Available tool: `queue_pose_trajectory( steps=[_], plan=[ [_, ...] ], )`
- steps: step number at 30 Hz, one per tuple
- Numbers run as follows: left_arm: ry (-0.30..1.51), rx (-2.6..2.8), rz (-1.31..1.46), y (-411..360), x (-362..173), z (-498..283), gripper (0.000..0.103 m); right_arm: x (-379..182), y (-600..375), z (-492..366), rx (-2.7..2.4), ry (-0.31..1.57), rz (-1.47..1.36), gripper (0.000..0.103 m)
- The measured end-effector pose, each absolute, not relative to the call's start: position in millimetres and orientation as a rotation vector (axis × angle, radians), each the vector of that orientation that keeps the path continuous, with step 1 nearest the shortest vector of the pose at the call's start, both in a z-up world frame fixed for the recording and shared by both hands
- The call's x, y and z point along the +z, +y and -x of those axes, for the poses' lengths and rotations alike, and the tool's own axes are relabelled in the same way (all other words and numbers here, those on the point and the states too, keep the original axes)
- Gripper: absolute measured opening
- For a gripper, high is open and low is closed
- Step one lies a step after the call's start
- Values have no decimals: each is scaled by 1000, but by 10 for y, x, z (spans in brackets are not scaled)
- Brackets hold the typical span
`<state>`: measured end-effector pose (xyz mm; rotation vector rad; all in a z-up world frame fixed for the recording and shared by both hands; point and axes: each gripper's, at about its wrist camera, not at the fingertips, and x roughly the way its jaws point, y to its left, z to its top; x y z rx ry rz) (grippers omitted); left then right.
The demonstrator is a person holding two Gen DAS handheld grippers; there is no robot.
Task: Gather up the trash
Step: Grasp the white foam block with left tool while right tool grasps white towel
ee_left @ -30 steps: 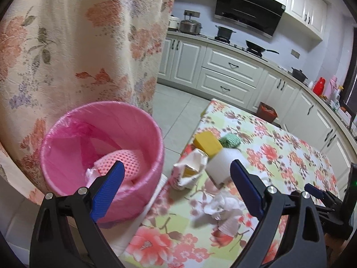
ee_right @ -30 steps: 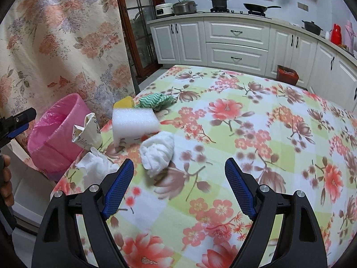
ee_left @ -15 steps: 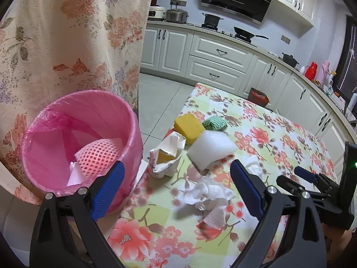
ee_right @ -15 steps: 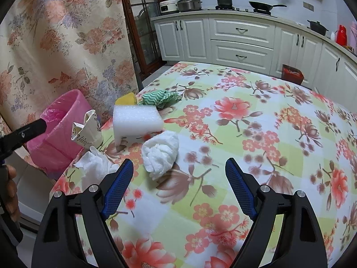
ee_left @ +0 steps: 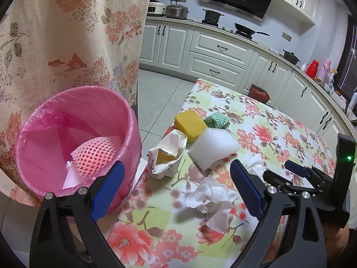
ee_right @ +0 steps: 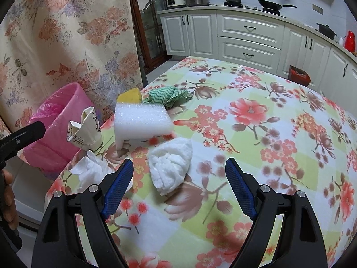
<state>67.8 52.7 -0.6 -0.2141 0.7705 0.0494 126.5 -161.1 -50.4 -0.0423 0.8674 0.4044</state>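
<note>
Both tools have drifted nearer the trash; right tool [ee_right: 178, 174], jaws apart, should straddle the white wad [ee_right: 170, 167] just ahead, left tool [ee_left: 176, 185] likewise apart.

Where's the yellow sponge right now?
In the left wrist view the yellow sponge sits near the table's left edge, touching the white foam block, with the green cloth just right of it.

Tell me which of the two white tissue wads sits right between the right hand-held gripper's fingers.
The rolled, towel-like wad, lying just past the white foam block. The flatter crumpled wad lies left of that gripper's left finger, nearer the table edge.
</note>
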Motion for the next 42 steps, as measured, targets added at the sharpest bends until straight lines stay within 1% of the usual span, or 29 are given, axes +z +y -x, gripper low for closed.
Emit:
queue_pose_trajectory(
  steps=[6, 9, 12, 14, 20, 25, 37, 42],
  plan=[
    [792, 28, 213, 467, -88, -723, 92, -610, -1520, -1365, 410, 891, 61, 80],
    [806, 8, 222, 437, -130, -739, 92, -657, -1469, -1403, 416, 903, 71, 75],
    [816, -2, 222, 402, -160, -749, 92, -703, -1439, -1430, 424, 916, 77, 69],
    [826, -9, 222, 376, -192, -758, 90, -740, -1422, -1446, 432, 927, 81, 60],
    [845, -25, 221, 317, -258, -784, 88, -789, -1430, -1453, 448, 941, 78, 40],
    [863, -37, 225, 275, -317, -806, 88, -791, -1487, -1446, 448, 939, 72, 38],
    [859, -47, 206, 184, -316, -887, 88, -746, -1619, -1412, 433, 924, 53, 36],
    [838, -56, 174, 128, -253, -1037, 85, -710, -1693, -1401, 423, 912, 39, 35]
  ],
)
